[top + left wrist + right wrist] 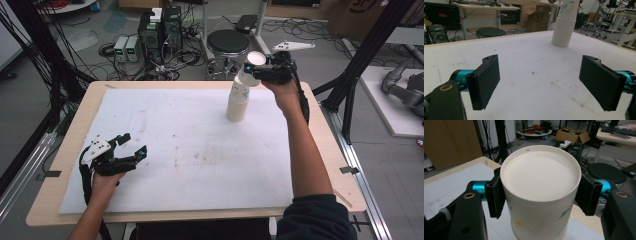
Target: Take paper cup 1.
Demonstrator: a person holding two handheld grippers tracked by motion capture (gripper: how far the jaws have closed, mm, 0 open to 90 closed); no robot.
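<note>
The step in hand looks like pulling one cup [248, 75] off the stack [237, 106]. The right gripper [252, 70] is clenched on the cup's wall near its base, one pad [495, 195] on each side, and the cup sits tilted at the top of the stack, bottom up, its lower part seemingly inside-out over the next one (whether it has come fully free I cannot tell). The stack stands upside down on the white mat [175, 150] that covers the bench [75, 125], toward its far side, right of centre.

The left gripper [132, 145] is released, jaws wide with nothing between them, resting well apart from the stack toward the near left corner of the mat.

The next move, as I judge it, calls for a clean lift straight away from the stack so the cup below does not ride up with it, then carrying the cup to a bare part of the mat. The free gripper could steady the stack if it wobbles.

The cup is white paper with a recessed round bottom, a thin rim and faint blue, yellow and green print on its wall.
</note>
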